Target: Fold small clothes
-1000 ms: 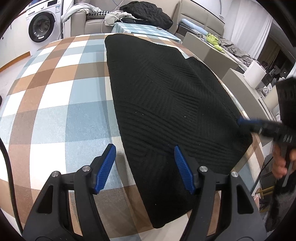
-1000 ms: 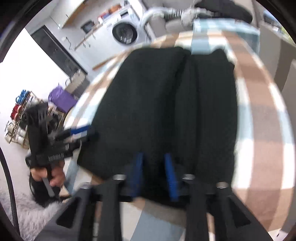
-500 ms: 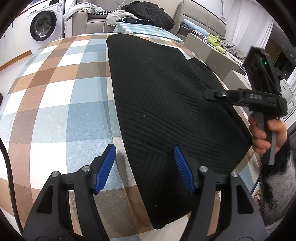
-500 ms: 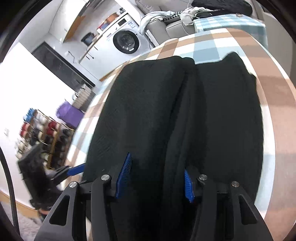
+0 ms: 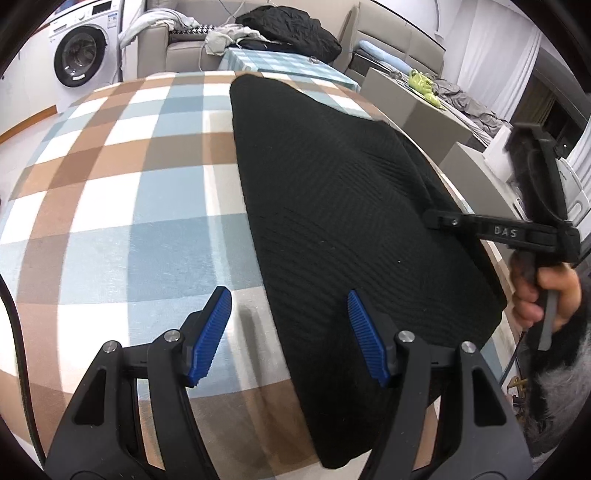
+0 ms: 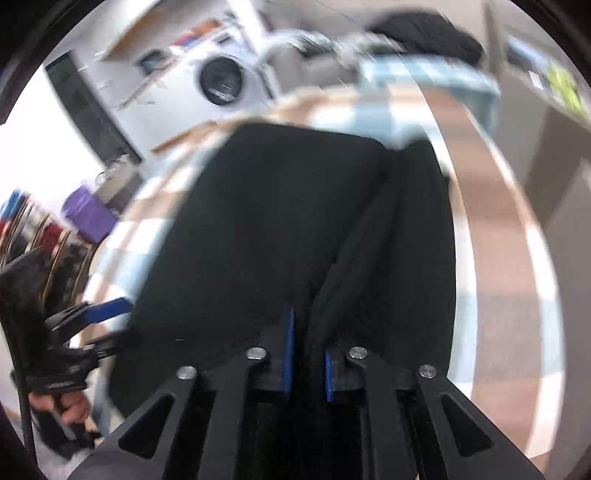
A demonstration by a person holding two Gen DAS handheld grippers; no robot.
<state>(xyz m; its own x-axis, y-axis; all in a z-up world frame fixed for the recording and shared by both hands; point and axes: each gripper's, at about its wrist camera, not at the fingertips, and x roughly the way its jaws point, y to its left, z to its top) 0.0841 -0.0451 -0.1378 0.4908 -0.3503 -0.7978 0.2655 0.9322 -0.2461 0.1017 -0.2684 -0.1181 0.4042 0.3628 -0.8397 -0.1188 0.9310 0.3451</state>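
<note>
Checked brown, blue and white tablecloth (image 5: 110, 192) covers the table; behind it, at 11 o'clock in the left wrist view, sits a white front-loading washing machine (image 5: 79, 55), with a beige sofa piled with dark and light laundry (image 5: 280, 26) at 12. Left gripper (image 5: 288, 325) with blue ribbed pads: jaws spread wide, nothing clamped, hanging over the near-left edge of the black ribbed knit garment (image 5: 332, 206); left pad sits over bare cloth, right pad over the knit. Can't tell if the tips touch the surface. Garment lies flat, running from the near table edge at 6 o'clock up toward 12, taking the right half of the table. Right gripper (image 6: 306, 354), black frame with blue pads: jaws have just been closing and now stand narrow, pinching a raised fold of the black knit between the pads, at 6 o'clock in its own view. That view is motion-blurred, so fine detail is lost. From the pinch a ridge runs up the garment toward 1 o'clock, splitting it into a broad left panel and a narrower right strip. In the left wrist view the right gripper comes in from 3 o'clock, tips on the garment's right side, held by a hand (image 5: 539, 291) in a fuzzy dark sleeve.
</note>
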